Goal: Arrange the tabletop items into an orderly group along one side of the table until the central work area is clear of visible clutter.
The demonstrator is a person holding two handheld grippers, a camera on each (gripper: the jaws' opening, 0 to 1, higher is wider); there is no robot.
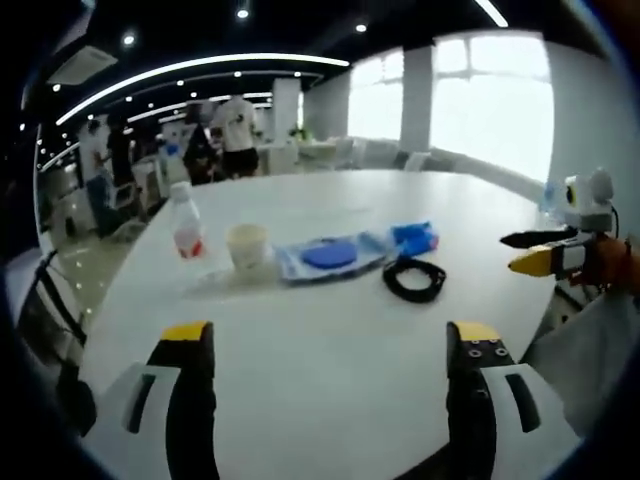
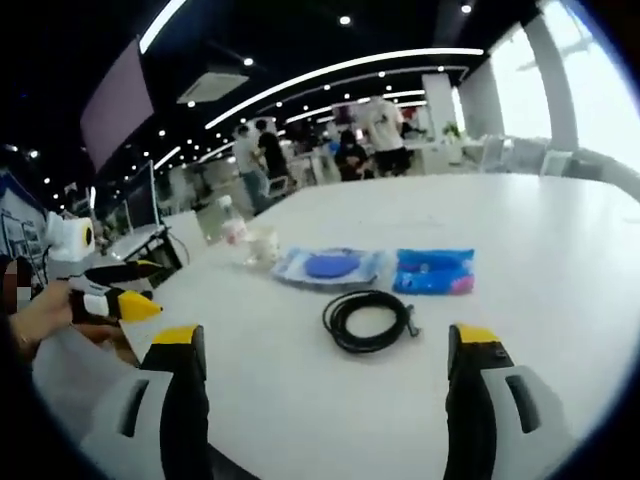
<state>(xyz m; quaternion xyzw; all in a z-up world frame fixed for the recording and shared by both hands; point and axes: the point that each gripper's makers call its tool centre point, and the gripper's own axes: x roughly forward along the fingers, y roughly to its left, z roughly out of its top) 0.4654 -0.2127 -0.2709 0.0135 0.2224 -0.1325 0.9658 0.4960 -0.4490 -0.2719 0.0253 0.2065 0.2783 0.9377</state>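
Observation:
On the white round table (image 1: 330,400) a row of items lies across the middle: a small bottle (image 1: 185,222) with a red label, a pale cup (image 1: 248,245), a blue disc in a clear bag (image 1: 330,255), a blue packet (image 1: 413,238) and a coiled black cable (image 1: 414,278). My left gripper (image 1: 330,340) stands open over bare table, well short of them. The right gripper (image 1: 540,252) comes in from the right edge. In the right gripper view the cable (image 2: 367,318) lies nearest, ahead of my open right gripper (image 2: 326,340), with the packet (image 2: 433,270), disc bag (image 2: 330,266), cup (image 2: 262,243) and bottle (image 2: 233,228) beyond. A hand holds the left gripper (image 2: 135,290) at the left.
Several people (image 1: 238,135) stand by desks far behind the table. Chairs (image 1: 45,320) sit off the table's left edge. Bright windows (image 1: 490,100) line the far right wall. Wide bare tabletop stretches behind the items.

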